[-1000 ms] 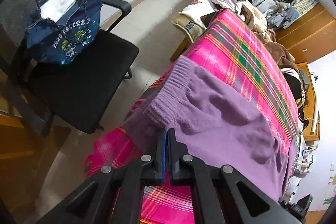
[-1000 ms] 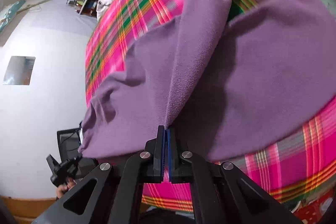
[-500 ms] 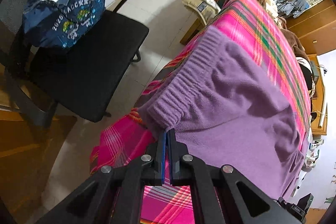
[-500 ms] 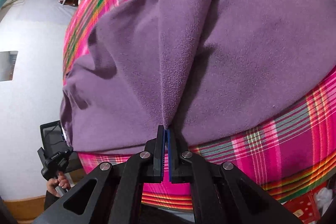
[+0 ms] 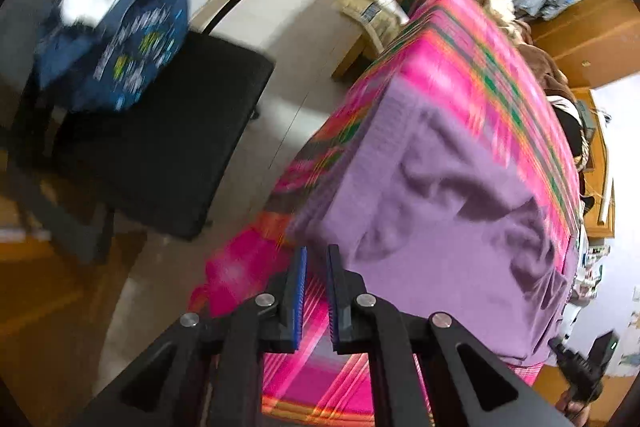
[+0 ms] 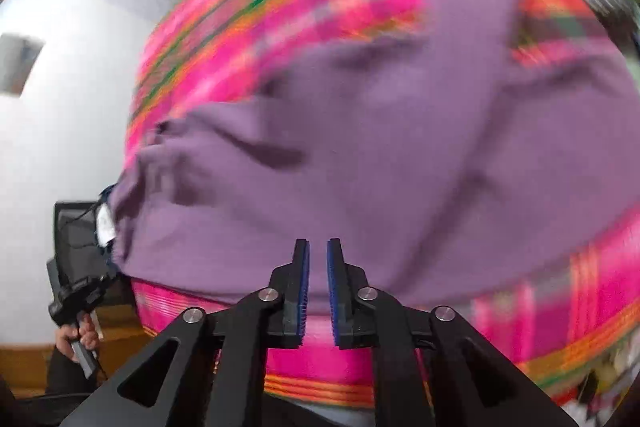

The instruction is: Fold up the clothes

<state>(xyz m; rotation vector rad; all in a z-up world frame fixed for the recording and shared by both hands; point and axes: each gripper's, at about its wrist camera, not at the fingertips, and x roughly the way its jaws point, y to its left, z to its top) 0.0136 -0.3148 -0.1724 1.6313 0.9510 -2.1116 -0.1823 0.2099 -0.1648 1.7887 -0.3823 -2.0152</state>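
Though both views are smeared by motion, the pink plaid cloth (image 5: 492,67) covering the table is plain, and the purple sweater (image 5: 460,211) lies spread on it, its near edge hanging over. The black chair (image 5: 160,147) is cut off at the left. White writing on the blue bag (image 5: 120,43) is too blurred to read. The left gripper (image 5: 316,259) and right gripper (image 6: 318,253) have just been opening; nothing sits between their jaws.

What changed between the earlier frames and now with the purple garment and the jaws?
Both grippers, left gripper and right gripper, let go: their jaws have just opened, nothing between them. The purple garment dropped flat, its lifted fold gone. The plaid cloth stayed put.
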